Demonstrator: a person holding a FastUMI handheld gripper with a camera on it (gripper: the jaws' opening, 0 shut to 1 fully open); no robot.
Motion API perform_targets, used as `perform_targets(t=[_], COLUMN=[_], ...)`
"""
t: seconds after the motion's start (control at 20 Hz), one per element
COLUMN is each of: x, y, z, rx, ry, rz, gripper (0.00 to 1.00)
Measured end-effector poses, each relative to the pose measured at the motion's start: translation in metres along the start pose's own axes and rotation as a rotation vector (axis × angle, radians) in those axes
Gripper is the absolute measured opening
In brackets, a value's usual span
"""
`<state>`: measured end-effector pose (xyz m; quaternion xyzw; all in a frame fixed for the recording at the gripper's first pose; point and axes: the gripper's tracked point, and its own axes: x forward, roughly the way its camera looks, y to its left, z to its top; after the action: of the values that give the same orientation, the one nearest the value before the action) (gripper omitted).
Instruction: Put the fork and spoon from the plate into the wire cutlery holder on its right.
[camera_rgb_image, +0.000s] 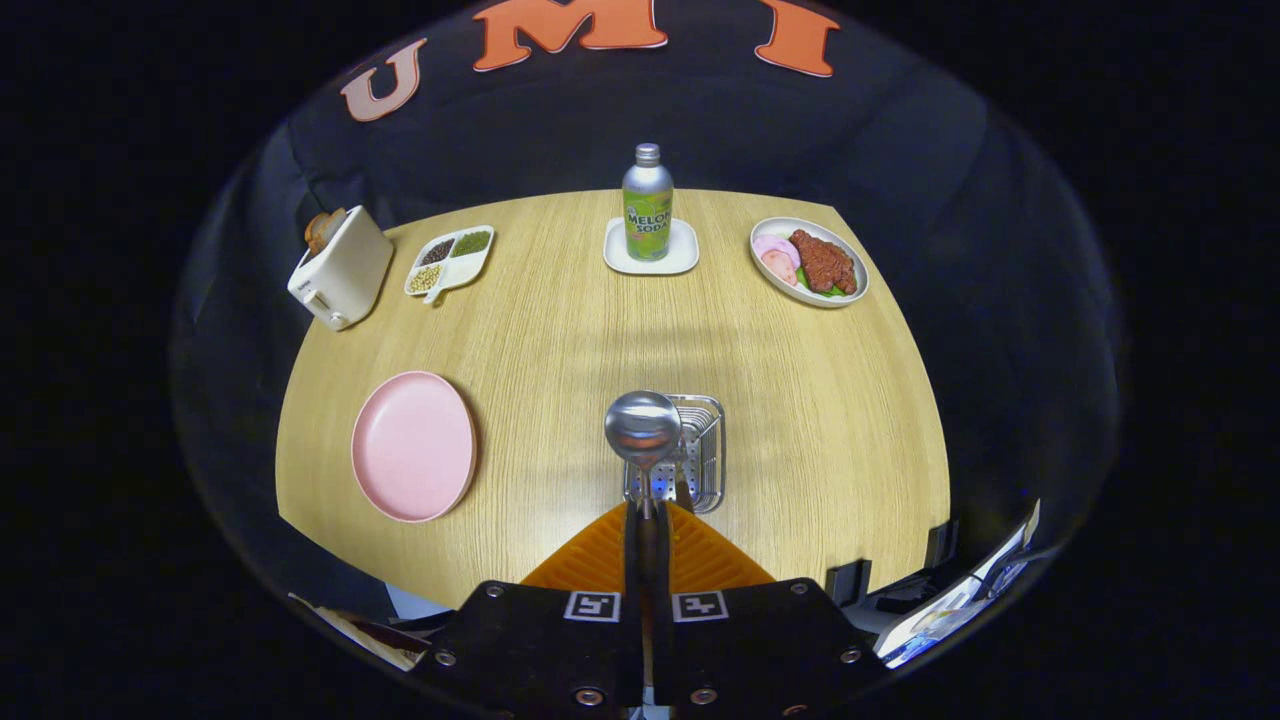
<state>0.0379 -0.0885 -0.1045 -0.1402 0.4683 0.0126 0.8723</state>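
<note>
Spoon (643, 428) first: the tongs (648, 515) are pinching its thin handle, with both fingers pressed close on it. The round bowl of the spoon sticks up and out, just ahead of the fingertips. It hangs right over the wire cutlery holder (700, 455), which sits near the front edge of the bench (560, 330), a bit right of the middle. I think the spoon is held by its handle so it can go down into the holder.

Something dark and thin stands in the holder just beside the spoon's handle. It may be the fork, but I cannot tell for sure. The holder has a shiny floor with little holes in it.

Left of the holder, well apart from it, lies the pink plate (413, 446), near the front left corner of the bench. Nothing lies on it, so both pieces look to be off the plate already.

Along the back edge stand other things. A white toaster (340, 268) with bread poking out is at the back left corner. Beside it is a white tray (450, 260) with three parts, holding beans and seeds of different colours. A soda bottle (647, 202) stands on a small white coaster (685, 258) in the middle. A white dish (855, 290) with meat and pink slices is at the back right.

The next move needs a slow, straight drop so the spoon does not catch the wire rim.
</note>
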Motion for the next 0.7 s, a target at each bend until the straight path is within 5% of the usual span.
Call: perform_targets(t=[0.7], x=[0.043], y=[-0.018], z=[-0.003], rx=[-0.152], ry=[0.264], rz=[-0.039], gripper=[0.05])
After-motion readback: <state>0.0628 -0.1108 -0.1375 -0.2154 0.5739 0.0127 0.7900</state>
